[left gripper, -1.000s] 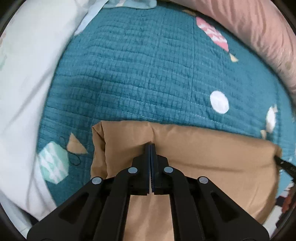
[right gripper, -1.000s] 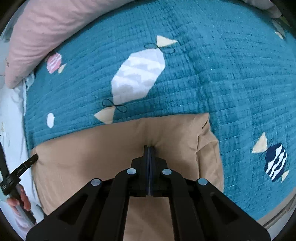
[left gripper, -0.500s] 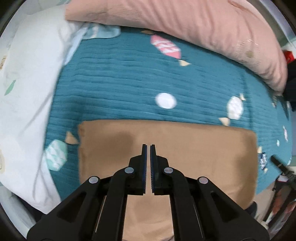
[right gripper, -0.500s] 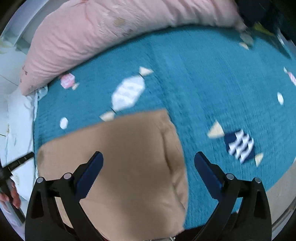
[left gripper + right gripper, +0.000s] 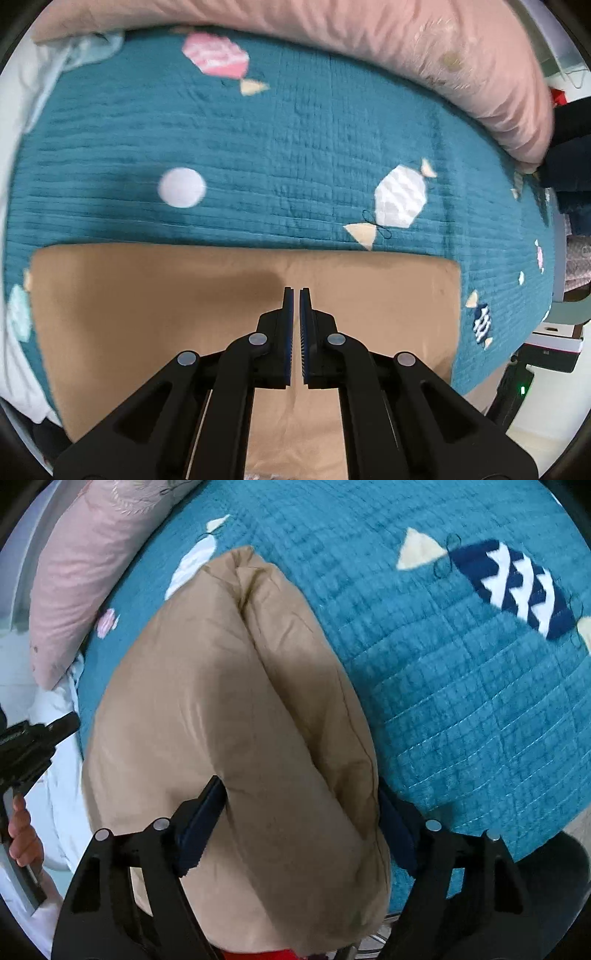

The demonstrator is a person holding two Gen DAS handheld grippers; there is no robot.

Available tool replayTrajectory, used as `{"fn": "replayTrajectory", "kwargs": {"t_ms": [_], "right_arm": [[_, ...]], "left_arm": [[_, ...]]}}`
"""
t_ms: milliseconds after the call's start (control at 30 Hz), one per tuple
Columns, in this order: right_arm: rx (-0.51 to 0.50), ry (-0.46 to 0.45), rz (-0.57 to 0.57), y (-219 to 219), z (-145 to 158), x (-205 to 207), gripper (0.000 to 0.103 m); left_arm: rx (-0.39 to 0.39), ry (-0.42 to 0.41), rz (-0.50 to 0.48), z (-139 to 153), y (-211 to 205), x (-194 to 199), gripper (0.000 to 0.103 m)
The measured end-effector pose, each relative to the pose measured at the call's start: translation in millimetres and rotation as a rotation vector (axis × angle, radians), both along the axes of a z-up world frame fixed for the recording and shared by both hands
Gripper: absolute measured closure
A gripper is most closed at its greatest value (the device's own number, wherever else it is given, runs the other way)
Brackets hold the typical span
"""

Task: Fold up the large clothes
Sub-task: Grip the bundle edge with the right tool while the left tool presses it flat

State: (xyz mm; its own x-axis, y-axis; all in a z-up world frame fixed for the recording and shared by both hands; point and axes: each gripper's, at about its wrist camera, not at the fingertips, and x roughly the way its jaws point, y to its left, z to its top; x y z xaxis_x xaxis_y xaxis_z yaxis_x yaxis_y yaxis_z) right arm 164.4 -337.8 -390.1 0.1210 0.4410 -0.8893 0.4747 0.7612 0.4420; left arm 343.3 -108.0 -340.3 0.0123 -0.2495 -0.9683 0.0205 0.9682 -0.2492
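A tan padded garment [image 5: 184,295] lies folded into a wide rectangle on the teal quilt [image 5: 295,147]. My left gripper [image 5: 295,291] hovers above its middle, jaws nearly together with a thin gap and nothing between them. In the right wrist view the garment's near end [image 5: 236,709] bulges up in thick folded layers between my right gripper's [image 5: 299,808] wide-open jaws; the fingers [image 5: 201,812] sit on either side of the bundle. The left gripper also shows in the right wrist view [image 5: 33,738], held by a hand at the left edge.
A long pink pillow [image 5: 443,55] runs along the far side of the bed. White bedding [image 5: 14,110] lies at the left. The quilt's edge and floor items [image 5: 554,332] show at the right. A dark object [image 5: 569,147] sits beyond the pillow's end.
Both grippers let go of the garment and pulled back. The right gripper opened wide and moved down over the garment's right end. The left gripper rose and shifted right, still nearly shut.
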Motion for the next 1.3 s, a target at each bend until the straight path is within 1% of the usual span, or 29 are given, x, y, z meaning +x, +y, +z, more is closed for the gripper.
{"fn": "replayTrajectory", "kwargs": {"t_ms": [33, 67, 100, 133, 167, 267, 300, 367, 400, 433, 467, 533, 567, 600, 633, 667, 700, 733, 767, 800, 867, 933, 1000, 1033, 1067, 1167, 1200, 1267, 1300], "right_arm": [[-0.008, -0.005, 0.003, 2.0, -1.8, 0.9, 0.028], [-0.012, -0.008, 0.001, 3.4, -3.3, 1.6, 0.027], [-0.013, -0.009, -0.005, 4.5, -4.4, 2.8, 0.027], [-0.014, -0.009, -0.009, 5.5, -5.5, 3.9, 0.026], [-0.015, -0.005, -0.007, 6.6, -6.9, 6.2, 0.025], [-0.016, 0.016, -0.006, 8.3, -10.4, 11.9, 0.025], [-0.023, 0.019, 0.002, 10.1, -11.1, 14.0, 0.025], [-0.038, 0.017, 0.011, 14.5, -11.6, 18.1, 0.025], [-0.038, 0.012, 0.011, 15.4, -12.4, 18.7, 0.025], [-0.037, 0.006, 0.007, 15.9, -13.2, 18.6, 0.025], [-0.038, -0.003, 0.002, 16.9, -13.5, 18.2, 0.025], [-0.049, -0.014, -0.001, 18.6, -13.0, 17.0, 0.026], [-0.058, -0.017, -0.001, 19.8, -12.5, 16.7, 0.027], [-0.065, -0.017, -0.001, 20.5, -12.3, 16.2, 0.028], [-0.075, -0.015, -0.002, 21.9, -10.7, 16.1, 0.032], [-0.075, -0.012, -0.003, 22.7, -6.3, 15.9, 0.045], [-0.06, -0.014, -0.005, 22.4, -1.1, 14.0, 0.053], [-0.047, -0.019, -0.002, 22.5, 4.3, 13.3, 0.063], [-0.049, -0.03, 0.017, 24.1, 11.2, 14.3, 0.066], [-0.057, -0.038, 0.033, 24.5, 13.5, 13.5, 0.066], [-0.062, -0.039, 0.049, 25.9, 12.8, 13.0, 0.066], [-0.055, -0.033, 0.054, 28.0, 8.5, 11.9, 0.066], [-0.046, -0.033, 0.059, 29.6, 3.5, 12.9, 0.065], [-0.031, -0.023, 0.049, 29.4, -1.2, 12.9, 0.063], [-0.021, -0.018, 0.036, 29.9, -5.1, 13.2, 0.062], [-0.028, -0.022, 0.029, 31.6, -5.8, 14.2, 0.06], [-0.032, -0.019, 0.025, 31.4, -3.9, 13.8, 0.06], [-0.051, -0.016, 0.03, 33.9, 0.1, 14.2, 0.06], [-0.061, -0.018, 0.035, 36.0, 0.9, 14.8, 0.059]], "left_arm": [[0.022, 0.018, 0.007, -11.8, -1.4, 2.9, 0.103], [0.041, 0.04, 0.031, -30.1, -1.7, 5.8, 0.103], [0.041, 0.052, 0.04, -44.9, -2.2, 6.7, 0.103], [0.043, 0.041, 0.039, -50.8, -3.4, 6.6, 0.103], [0.055, 0.025, 0.028, -52.0, -5.9, 5.7, 0.103], [0.131, -0.001, -0.047, -32.8, -17.8, -2.7, 0.103], [0.128, -0.012, -0.071, -21.8, -19.0, -9.7, 0.103], [0.063, -0.018, -0.1, -3.6, -16.1, -28.4, 0.103], [0.068, -0.016, -0.115, 1.1, -14.8, -37.6, 0.103], [0.121, -0.012, -0.137, 4.3, -12.7, -51.9, 0.103], [0.156, -0.002, -0.136, 2.7, -8.0, -64.9, 0.103], [0.126, 0.067, -0.119, -14.5, 2.1, -82.6, 0.103], [0.117, 0.088, -0.099, -28.8, 7.2, -89.6, 0.103], [0.113, 0.078, -0.083, -36.3, 9.2, -93.3, 0.102], [0.113, 0.053, -0.069, -42.7, 10.5, -93.5, 0.102], [0.118, 0.059, -0.057, -42.4, 10.5, -92.7, 0.102], [0.128, 0.07, -0.052, -38.8, 9.3, -92.6, 0.103], [0.145, 0.071, -0.081, -27.9, 3.9, -96.0, 0.103], [0.146, 0.068, -0.11, -21.3, -0.2, -99.5, 0.103], [0.136, 0.075, -0.15, -14.9, -4.4, -108.9, 0.103], [0.127, 0.095, -0.19, -13.2, -4.0, -128.2, 0.103], [0.14, 0.139, -0.198, -27.4, 5.4, -149.9, 0.103], [0.144, 0.217, -0.157, -59.2, 19.7, -170.1, 0.103], [0.138, 0.194, -0.147, -63.6, 22.2, -173.9, 0.103], [0.137, 0.163, -0.143, -63.8, 22.8, -175.9, 0.103], [0.149, 0.185, -0.124, -55.6, 23.2, -178.1, 0.103], [0.149, 0.192, -0.137, -49.7, 23.0, -184.7, 0.103], [0.12, 0.201, -0.183, -37.3, 19.6, -202.8, 0.103], [0.134, 0.188, -0.189, -36.4, 19.9, -210.5, 0.103]]}}
